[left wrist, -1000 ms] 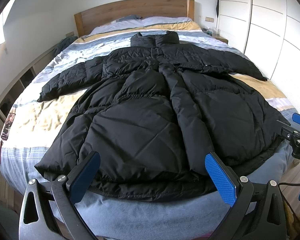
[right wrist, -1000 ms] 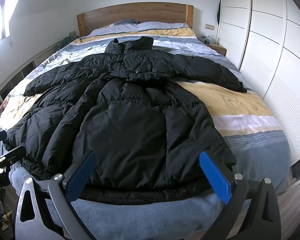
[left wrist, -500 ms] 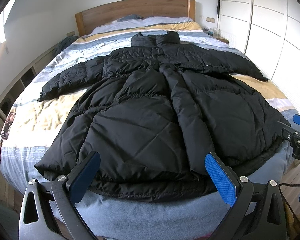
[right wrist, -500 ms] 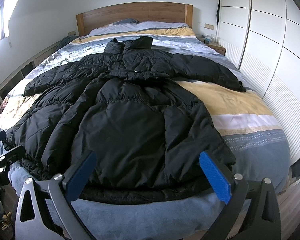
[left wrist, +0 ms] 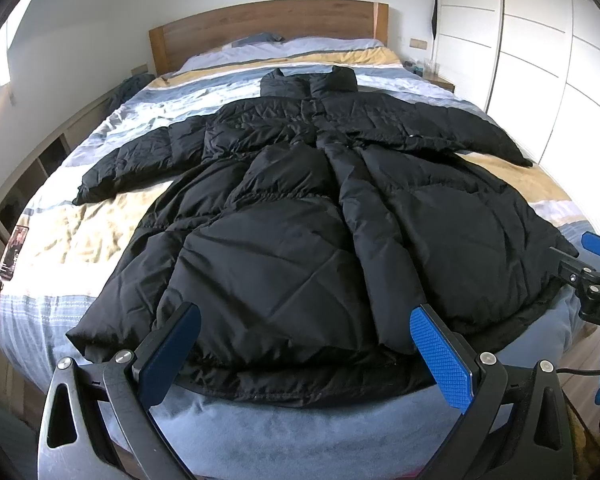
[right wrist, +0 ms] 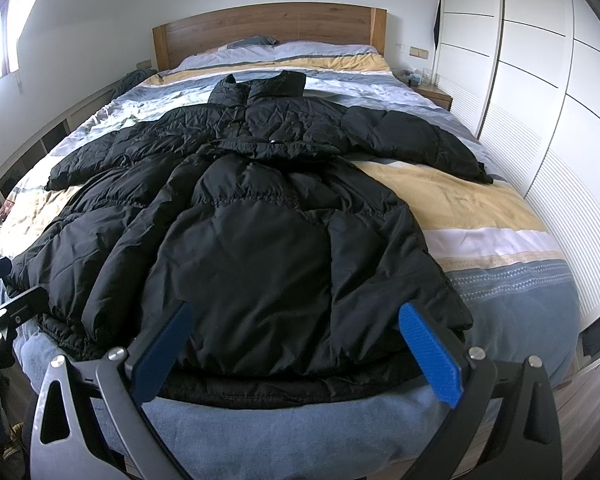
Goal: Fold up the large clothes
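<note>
Left wrist view: coat (left wrist: pixel 300 232) lay flat on bed (left wrist: pixel 80 220); both hand-held grippers, left (left wrist: pixel 306 354) and right (right wrist: pixel 296 346), were spread at 6 o'clock hem.

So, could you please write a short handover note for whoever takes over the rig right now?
Left gripper: open, empty, at the foot of the bed, over the coat's hem.
Right gripper: open, empty, also at the hem.
Black puffer coat: flat on the bed, collar toward the headboard, both sleeves spread out.
Done: coat laid out.
Left: every fold; nothing is gripped yet.
</note>
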A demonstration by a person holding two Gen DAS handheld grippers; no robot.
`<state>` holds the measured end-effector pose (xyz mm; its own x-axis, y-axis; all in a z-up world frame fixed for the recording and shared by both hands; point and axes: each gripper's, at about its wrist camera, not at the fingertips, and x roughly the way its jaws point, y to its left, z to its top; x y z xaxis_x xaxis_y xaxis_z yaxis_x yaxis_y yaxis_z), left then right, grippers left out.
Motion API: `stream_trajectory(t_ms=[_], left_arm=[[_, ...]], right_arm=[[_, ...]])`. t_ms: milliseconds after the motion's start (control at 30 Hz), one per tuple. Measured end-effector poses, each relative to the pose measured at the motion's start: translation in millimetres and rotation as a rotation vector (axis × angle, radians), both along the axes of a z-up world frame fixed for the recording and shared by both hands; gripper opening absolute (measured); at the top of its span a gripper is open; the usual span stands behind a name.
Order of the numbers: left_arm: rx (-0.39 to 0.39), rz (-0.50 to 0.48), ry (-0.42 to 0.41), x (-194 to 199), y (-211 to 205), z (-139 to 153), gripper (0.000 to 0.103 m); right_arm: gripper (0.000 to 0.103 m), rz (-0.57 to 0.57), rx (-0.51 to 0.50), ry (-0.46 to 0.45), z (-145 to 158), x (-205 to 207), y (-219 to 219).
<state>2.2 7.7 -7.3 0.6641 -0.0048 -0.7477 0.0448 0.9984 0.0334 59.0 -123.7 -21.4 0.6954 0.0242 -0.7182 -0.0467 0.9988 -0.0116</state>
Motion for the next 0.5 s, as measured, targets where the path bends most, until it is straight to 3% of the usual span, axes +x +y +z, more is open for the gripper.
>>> stream_trajectory(t_ms=[500], left_arm=[[-0.02,-0.016,0.041,7.0,2.4,-1.0,0.102]], right_arm=[[0.103,-0.016,0.007,0.0,0.1,3.7,-6.3]])
